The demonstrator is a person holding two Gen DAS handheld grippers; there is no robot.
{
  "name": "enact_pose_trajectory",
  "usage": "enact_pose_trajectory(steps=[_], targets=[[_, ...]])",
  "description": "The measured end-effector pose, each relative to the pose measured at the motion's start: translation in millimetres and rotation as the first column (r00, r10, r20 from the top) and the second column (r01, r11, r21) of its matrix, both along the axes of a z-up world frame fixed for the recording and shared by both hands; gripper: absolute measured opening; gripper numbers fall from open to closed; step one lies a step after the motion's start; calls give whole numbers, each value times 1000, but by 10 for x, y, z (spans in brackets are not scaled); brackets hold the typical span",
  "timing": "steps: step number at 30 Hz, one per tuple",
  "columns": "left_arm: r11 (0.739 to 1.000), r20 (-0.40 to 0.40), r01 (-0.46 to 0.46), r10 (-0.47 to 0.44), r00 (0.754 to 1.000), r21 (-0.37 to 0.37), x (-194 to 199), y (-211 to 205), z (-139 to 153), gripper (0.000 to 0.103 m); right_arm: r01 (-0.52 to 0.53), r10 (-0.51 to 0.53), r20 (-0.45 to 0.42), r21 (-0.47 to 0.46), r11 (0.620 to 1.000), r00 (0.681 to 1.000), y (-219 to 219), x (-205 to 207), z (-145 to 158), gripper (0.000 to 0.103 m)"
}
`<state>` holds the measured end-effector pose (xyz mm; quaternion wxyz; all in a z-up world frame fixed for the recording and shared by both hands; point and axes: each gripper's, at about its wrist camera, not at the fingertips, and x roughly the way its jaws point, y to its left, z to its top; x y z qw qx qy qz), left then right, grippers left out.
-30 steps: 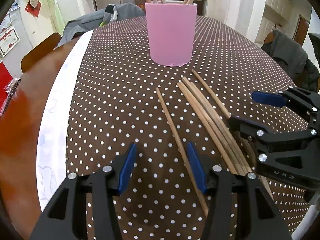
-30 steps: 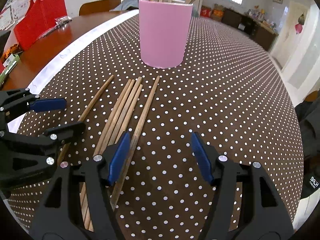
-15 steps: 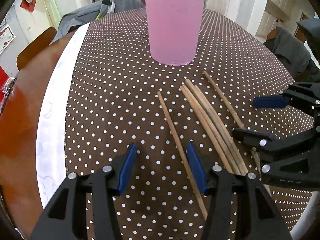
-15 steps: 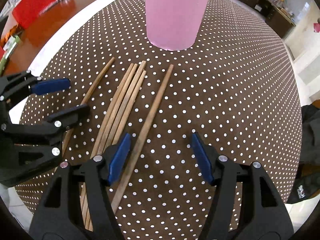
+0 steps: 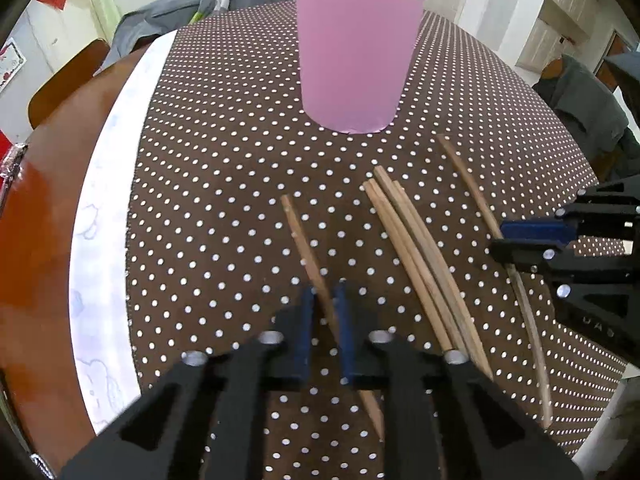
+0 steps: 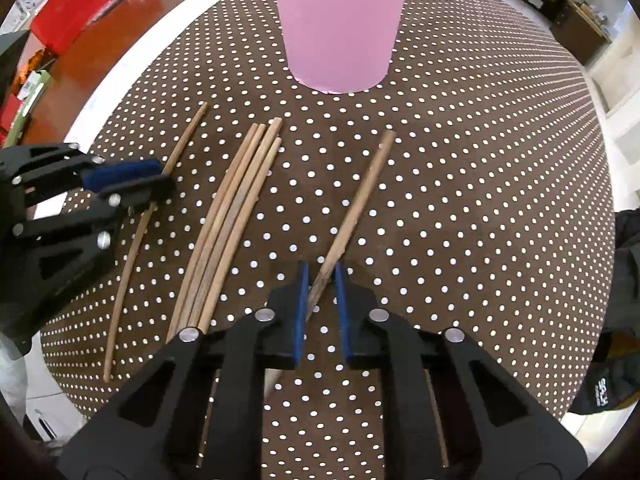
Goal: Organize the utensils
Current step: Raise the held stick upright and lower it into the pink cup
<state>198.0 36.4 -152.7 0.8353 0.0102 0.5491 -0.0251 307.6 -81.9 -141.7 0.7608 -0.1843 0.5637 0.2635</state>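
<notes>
A pink cup (image 5: 352,60) (image 6: 340,20) with several chopsticks in it stands on the dotted brown cloth. In front of it lie loose wooden chopsticks: a bundle of several (image 5: 408,248) (image 6: 236,200) and one single stick on each side. My left gripper (image 5: 324,300) (image 6: 132,180) points down, its jaws closing with the pads on the left single chopstick (image 5: 300,232) (image 6: 176,148). My right gripper (image 6: 320,280) (image 5: 516,240) is likewise closing, and its pads pinch the right single chopstick (image 6: 368,184) (image 5: 464,172). Both sticks still lie on the cloth.
The cloth has a white border (image 5: 104,216) over a wooden table (image 5: 32,240). A red bag (image 6: 80,4) sits on the far left. A chair (image 5: 64,84) and grey jackets (image 5: 588,120) surround the table. The near table edge runs just behind the grippers.
Both grippers went from wide open to closed, each on a single chopstick. Each slid sideways over its stick and tipped further down; the cup looks nearer.
</notes>
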Motion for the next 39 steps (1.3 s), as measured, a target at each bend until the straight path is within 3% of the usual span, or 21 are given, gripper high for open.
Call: enact_pose_trajectory(steps=[8, 13, 16, 23, 31, 39], targets=[[997, 46, -11, 14, 999, -71, -33, 34, 58, 6, -23, 20, 53, 63, 998, 998, -63, -101, 16, 7], [995, 149, 5, 10, 989, -98, -150, 21, 269, 6, -24, 12, 92, 132, 991, 996, -175, -244, 113, 6], [993, 240, 27, 2, 971, -119, -244, -11, 464, 6, -20, -1, 113, 190, 982, 994, -308, -287, 208, 6], [985, 443, 82, -6, 896, -151, -327, -71, 917, 6, 6, -86, 196, 373, 928, 977, -765, -372, 540, 6], [981, 651, 124, 4, 759, -151, -369, -145, 1314, 6, -27, -158, 284, 553, 833, 946, -985, -464, 972, 6], [979, 728, 121, 38, 684, -164, -220, -115, 1493, 6, -38, -214, 298, 659, 751, 930, -1054, -251, 1132, 6]])
